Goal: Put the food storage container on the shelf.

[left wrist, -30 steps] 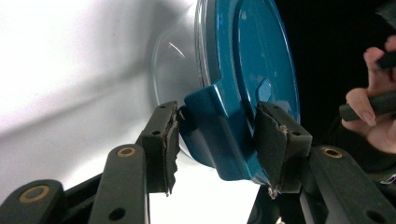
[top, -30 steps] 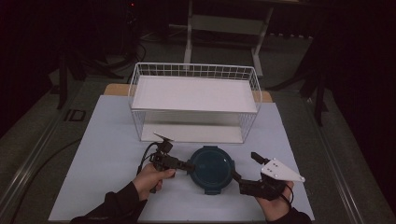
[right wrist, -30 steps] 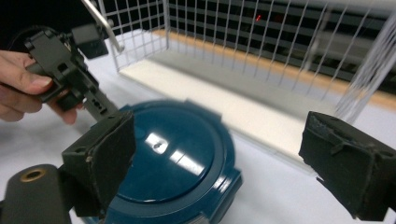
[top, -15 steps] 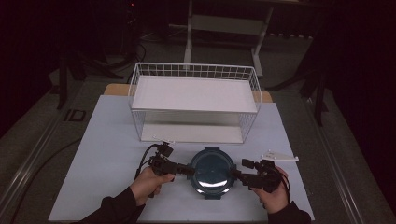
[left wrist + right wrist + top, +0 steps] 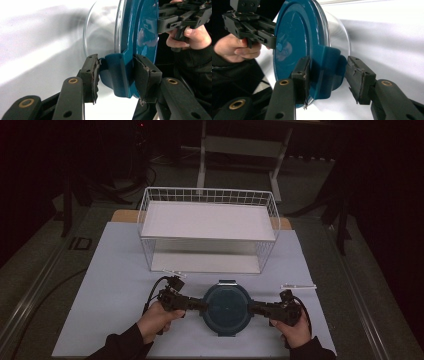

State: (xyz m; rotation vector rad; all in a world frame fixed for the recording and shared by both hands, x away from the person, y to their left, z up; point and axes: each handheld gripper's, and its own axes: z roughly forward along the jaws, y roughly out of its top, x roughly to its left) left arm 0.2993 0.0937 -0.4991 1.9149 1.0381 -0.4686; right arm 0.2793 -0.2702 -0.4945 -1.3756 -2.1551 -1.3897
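A round glass container with a dark teal lid (image 5: 226, 306) sits near the table's front edge. My left gripper (image 5: 202, 305) comes in level from the left, shut on the lid's left clip tab (image 5: 113, 75). Its pads (image 5: 93, 75) press the tab from both sides, having closed slightly. My right gripper (image 5: 250, 308) comes in level from the right. Its jaws have just been closing on the right clip tab (image 5: 328, 72); one pad (image 5: 302, 72) lies on the lid's top, the other against the tab's outer face. A hand holds each gripper.
A white wire basket (image 5: 207, 195) with a white shelf stands behind the container, mid-table. The white tabletop (image 5: 115, 270) is bare to the left and right. Dark floor and stand legs surround the table.
My right gripper has come down and leftward to the lid's right tab, and its jaws have narrowed around it. The left gripper has stayed on the left tab. The container has barely shifted.
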